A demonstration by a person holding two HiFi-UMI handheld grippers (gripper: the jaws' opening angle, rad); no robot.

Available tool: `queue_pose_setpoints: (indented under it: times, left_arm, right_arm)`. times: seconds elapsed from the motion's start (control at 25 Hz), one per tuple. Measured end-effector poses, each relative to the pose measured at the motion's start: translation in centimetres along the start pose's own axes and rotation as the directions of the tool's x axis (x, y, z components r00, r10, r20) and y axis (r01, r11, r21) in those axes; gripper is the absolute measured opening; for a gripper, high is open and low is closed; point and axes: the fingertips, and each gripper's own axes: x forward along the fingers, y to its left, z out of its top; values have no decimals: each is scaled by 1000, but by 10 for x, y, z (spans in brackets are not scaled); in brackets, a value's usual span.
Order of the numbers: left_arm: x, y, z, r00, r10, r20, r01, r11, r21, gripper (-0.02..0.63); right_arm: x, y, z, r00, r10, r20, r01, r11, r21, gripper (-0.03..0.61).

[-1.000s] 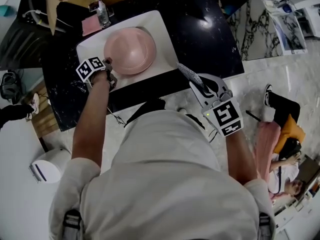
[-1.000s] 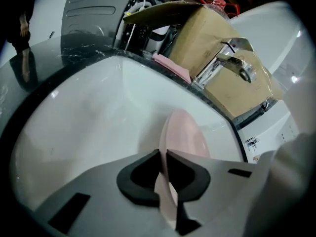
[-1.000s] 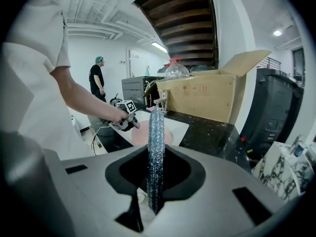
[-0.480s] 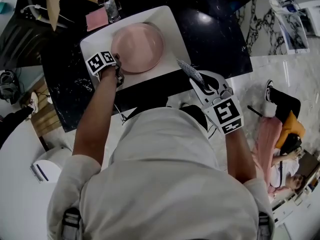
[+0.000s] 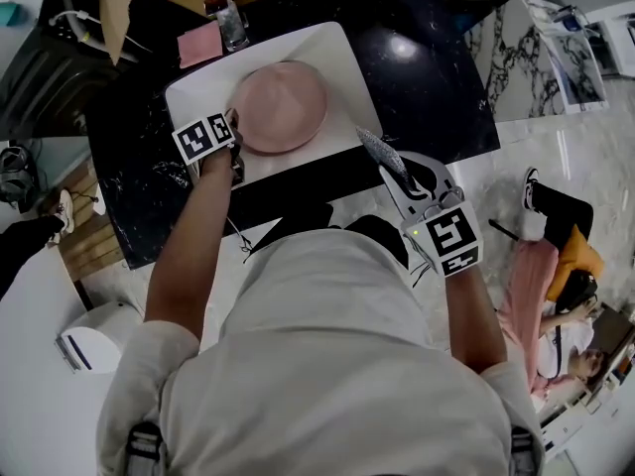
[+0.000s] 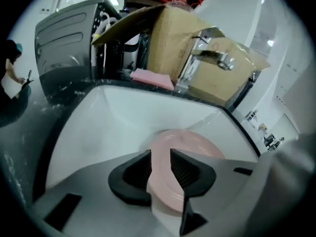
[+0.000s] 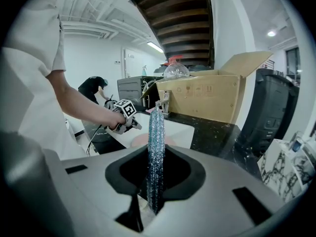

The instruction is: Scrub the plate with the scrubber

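Left gripper (image 6: 160, 163) jaws just opening, now apart, the pink plate (image 6: 190, 144) rim loose between them | plate rests in white sink (image 5: 337, 53), far left | right gripper (image 7: 156, 168) jaws clamped on scrubber (image 7: 156, 132), near right at bench (image 5: 427, 87) edge, well apart from plate | judged: plate freed, scrubbing not begun.

Black speckled worktop (image 5: 437, 77); white marbled floor (image 5: 575, 132) beside it. Open cardboard box (image 7: 207, 98) behind. Wooden stair underside (image 7: 182, 14) overhead; ceiling strip light (image 7: 155, 47) lit.
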Motion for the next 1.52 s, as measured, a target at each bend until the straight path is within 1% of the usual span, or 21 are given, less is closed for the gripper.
queue_pose_setpoints:
  times: [0.12,0.2,0.4,0.56,0.68,0.76,0.96,1.04,1.08,1.2,1.36,1.48,1.52]
  left_arm:
    - [-31,-19,9,997,-42,71,37,997,72,118]
    - [-54,-33,7,991,-66,114,55,993,103,118]
    - [-119,-63,1,967,-110,230,65,979,194,118]
    - [-173,-91,-25,943,-148,299,57,955,291,117]
    - [-208,-112,-54,925,-199,325,81,936,342,113]
    - [-229,-124,-75,917,-223,330,92,925,369,107]
    - [-265,-147,-130,915,-264,305,113,893,436,98]
    - [-280,-156,-148,911,-280,303,120,883,454,87]
    - [-286,-160,-157,909,-287,302,122,876,466,70]
    - [-304,-171,-182,906,-310,289,132,854,502,64]
    - [-321,-184,-210,894,-352,277,178,847,501,34]
    - [-334,-191,-224,883,-376,281,197,840,505,-2]
    - [-338,-193,-228,880,-384,280,203,837,509,-2]
  right_arm:
    - [-7,4,5,999,1,34,-1,1000,-12,77]
    - [-16,7,7,998,3,57,-3,1000,-14,77]
    - [-43,16,8,994,7,110,-2,999,-42,77]
    - [-71,28,-4,990,23,140,-15,998,-54,77]
    - [-90,39,-13,986,24,167,-13,998,-64,77]
    - [-101,47,-17,983,28,184,-15,998,-67,77]
    - [-129,71,-33,981,39,192,-20,995,-98,77]
    - [-139,82,-40,980,49,191,-27,993,-117,77]
    - [-144,86,-42,980,54,193,-31,992,-120,77]
    - [-156,98,-49,978,58,202,-34,992,-121,77]
    - [-173,111,-55,975,58,213,-33,992,-119,77]
    - [-185,119,-59,974,56,219,-31,993,-118,77]
    - [-189,121,-60,974,53,221,-27,993,-119,77]
